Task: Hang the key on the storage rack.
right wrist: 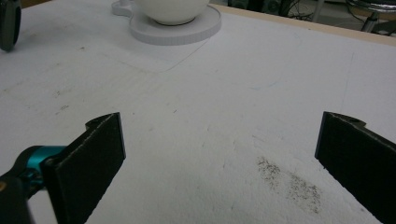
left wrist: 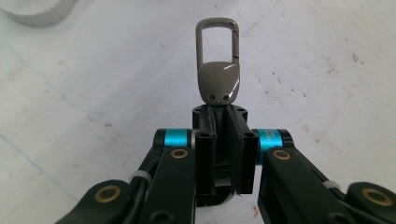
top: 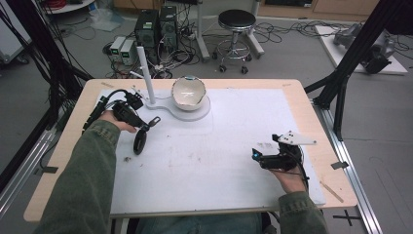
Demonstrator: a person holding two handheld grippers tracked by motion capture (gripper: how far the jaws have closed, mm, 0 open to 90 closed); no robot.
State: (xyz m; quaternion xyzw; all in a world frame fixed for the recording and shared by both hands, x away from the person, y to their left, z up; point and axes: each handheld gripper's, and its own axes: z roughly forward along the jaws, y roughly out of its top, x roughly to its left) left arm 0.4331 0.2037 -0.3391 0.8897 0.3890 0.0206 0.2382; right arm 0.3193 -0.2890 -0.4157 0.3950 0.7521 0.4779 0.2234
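Left hand-held gripper (top: 142, 127) clamped, right hand-held gripper (top: 256, 155) agape

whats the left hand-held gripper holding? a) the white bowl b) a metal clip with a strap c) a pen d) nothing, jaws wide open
b: in the left gripper view the left hand-held gripper has its jaws shut on a metal clip, whose dark strap hangs below it in the high view.

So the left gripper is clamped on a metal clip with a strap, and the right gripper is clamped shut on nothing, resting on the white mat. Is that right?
Not quite. The right gripper is open, not shut: the right gripper view shows its fingers spread wide apart over the white mat. The rest holds: the left gripper is clamped on the metal clip.
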